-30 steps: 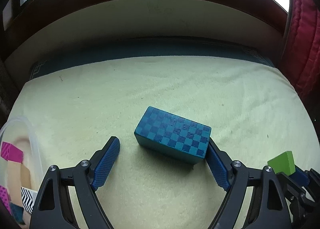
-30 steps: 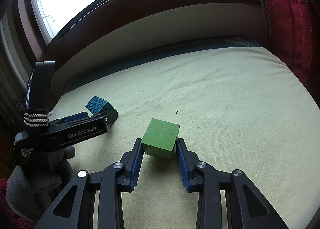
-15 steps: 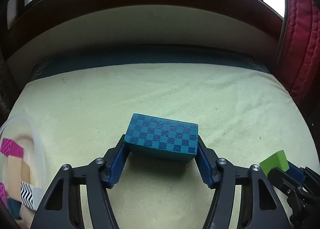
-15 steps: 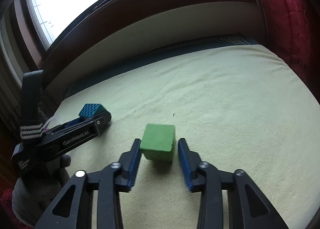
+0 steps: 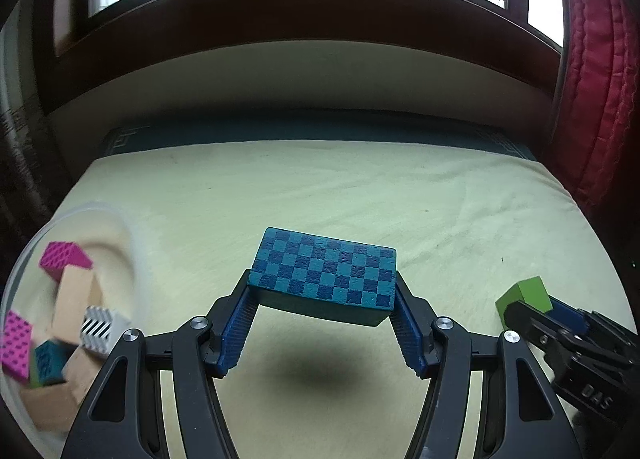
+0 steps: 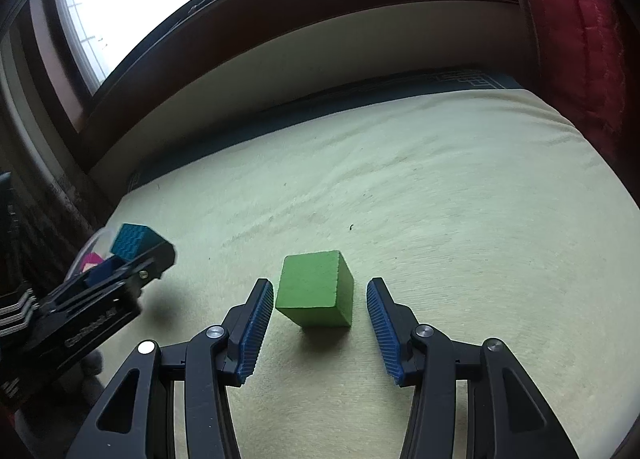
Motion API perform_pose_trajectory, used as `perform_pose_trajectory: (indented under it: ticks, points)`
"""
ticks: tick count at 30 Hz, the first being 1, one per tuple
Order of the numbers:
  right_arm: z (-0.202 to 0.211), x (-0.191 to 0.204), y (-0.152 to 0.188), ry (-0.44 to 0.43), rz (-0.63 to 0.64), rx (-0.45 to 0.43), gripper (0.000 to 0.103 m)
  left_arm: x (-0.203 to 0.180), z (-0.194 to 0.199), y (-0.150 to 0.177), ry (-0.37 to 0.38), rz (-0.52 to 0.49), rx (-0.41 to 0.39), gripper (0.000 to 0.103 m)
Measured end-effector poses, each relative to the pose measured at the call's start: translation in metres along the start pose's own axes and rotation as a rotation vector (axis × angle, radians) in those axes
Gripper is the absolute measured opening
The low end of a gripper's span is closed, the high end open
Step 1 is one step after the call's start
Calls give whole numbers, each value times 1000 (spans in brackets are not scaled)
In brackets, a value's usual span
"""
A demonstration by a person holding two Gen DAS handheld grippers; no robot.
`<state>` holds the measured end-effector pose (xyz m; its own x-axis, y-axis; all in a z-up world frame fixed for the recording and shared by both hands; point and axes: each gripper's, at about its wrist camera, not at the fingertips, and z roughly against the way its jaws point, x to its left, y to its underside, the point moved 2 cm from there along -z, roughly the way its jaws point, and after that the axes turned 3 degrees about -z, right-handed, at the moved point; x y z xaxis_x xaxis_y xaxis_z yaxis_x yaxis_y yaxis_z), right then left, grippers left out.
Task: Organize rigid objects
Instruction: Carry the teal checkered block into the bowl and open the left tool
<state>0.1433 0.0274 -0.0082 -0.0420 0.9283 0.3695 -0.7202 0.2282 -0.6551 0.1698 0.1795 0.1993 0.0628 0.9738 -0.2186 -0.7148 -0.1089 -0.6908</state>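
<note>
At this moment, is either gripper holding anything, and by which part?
The left gripper clamps the blue checkered block by its two short ends, lifted above the cloth. The right gripper holds nothing: its jaws stand open around the green cube.

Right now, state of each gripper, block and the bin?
Left gripper: jaws shut on the checkered block.
Checkered block: lifted clear of the cloth, shadow beneath, roughly level.
Right gripper: jaws open, either side of the green cube, not gripping.
Green cube: resting on the cloth, tilted, one corner toward the camera.
Bin: open top, holding several blocks in a loose pile.
</note>
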Motion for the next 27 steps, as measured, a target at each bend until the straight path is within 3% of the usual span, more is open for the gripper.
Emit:
perform_pose_trajectory:
  ticks: [4, 6, 9, 27]
  points:
    - [-1, 2, 0, 6, 13, 6, 51, 6, 11, 7, -21, 23, -6, 64]
    - [-2, 6, -1, 14, 16, 6, 39, 9, 16, 10, -32, 32, -7, 64]
    - [0, 7, -1, 10, 12, -6, 37, 12, 22, 14, -49, 43, -12, 64]
    - [7, 5, 1, -7, 20, -34, 34, 95, 67, 25, -206, 156, -85, 64]
